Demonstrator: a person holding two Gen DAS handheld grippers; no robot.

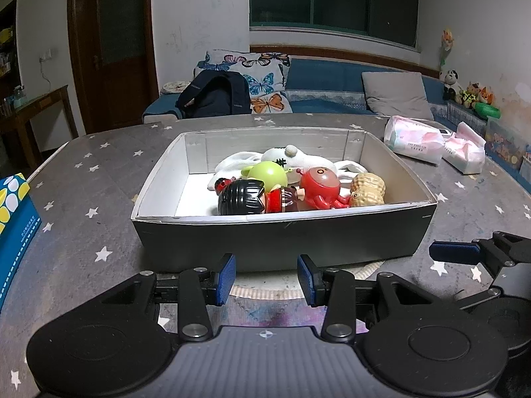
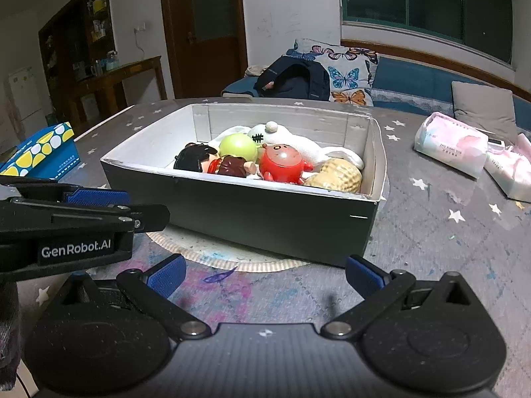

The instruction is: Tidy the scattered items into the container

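A dark box (image 1: pixel 282 238) with a white inside stands on the star-patterned table. It holds a black-haired doll (image 1: pixel 242 195), a green round toy (image 1: pixel 267 174), a red figure (image 1: pixel 320 185), a peanut-shaped toy (image 1: pixel 366 189) and a white plush (image 1: pixel 292 157). My left gripper (image 1: pixel 266 277) hovers just before the box's front wall, open and empty. My right gripper (image 2: pixel 265 275) is open wider, also empty, facing the box (image 2: pixel 265 219) near its right corner. The doll (image 2: pixel 195 157), red figure (image 2: pixel 282 162) and peanut toy (image 2: pixel 335 174) lie along the near wall.
Two tissue packs (image 1: pixel 415 142) (image 1: pixel 464 152) lie on the table at the right. A blue carton with yellow and white dots (image 1: pixel 13 219) stands at the left edge. A round paper mat (image 2: pixel 232 258) lies under the box. A sofa with cushions runs behind the table.
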